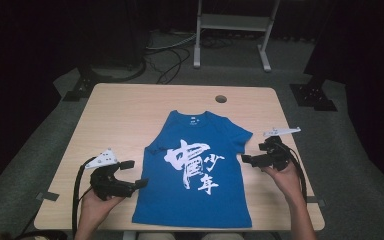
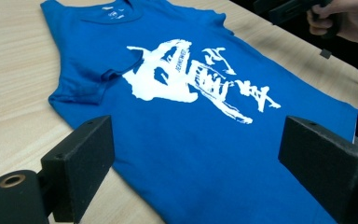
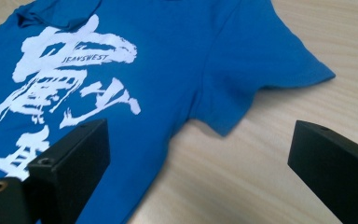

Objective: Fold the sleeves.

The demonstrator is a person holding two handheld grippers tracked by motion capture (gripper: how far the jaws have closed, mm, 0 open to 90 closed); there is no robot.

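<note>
Left hand-held gripper (image 1: 135, 173) hovering just off the shirt's left edge, jaws wide apart, nothing between them, held up in a hand (image 1: 96, 206) at the near side of the bench (image 1: 120, 115). In the left gripper view, the same jaws framing the fabric from low over the wood.

Blue T-shirt (image 1: 195, 175) spread flat in the middle of the bench, front side up, neckline pointing away, hem at the near edge. Bold white brush-style characters (image 1: 192, 162) across the chest, small lettering worked into the print. Left sleeve (image 2: 81, 88) folded under or bunched against the body, a crease showing there; right sleeve (image 3: 265, 56) lying out flat on the wood. White label (image 1: 194, 119) inside the collar. Fabric mostly smooth, slight ripples near the hem.

Right hand-held gripper (image 1: 252, 159) just beside the right sleeve, jaws spread open, empty, gripped by the other hand (image 1: 286, 176).
</note>
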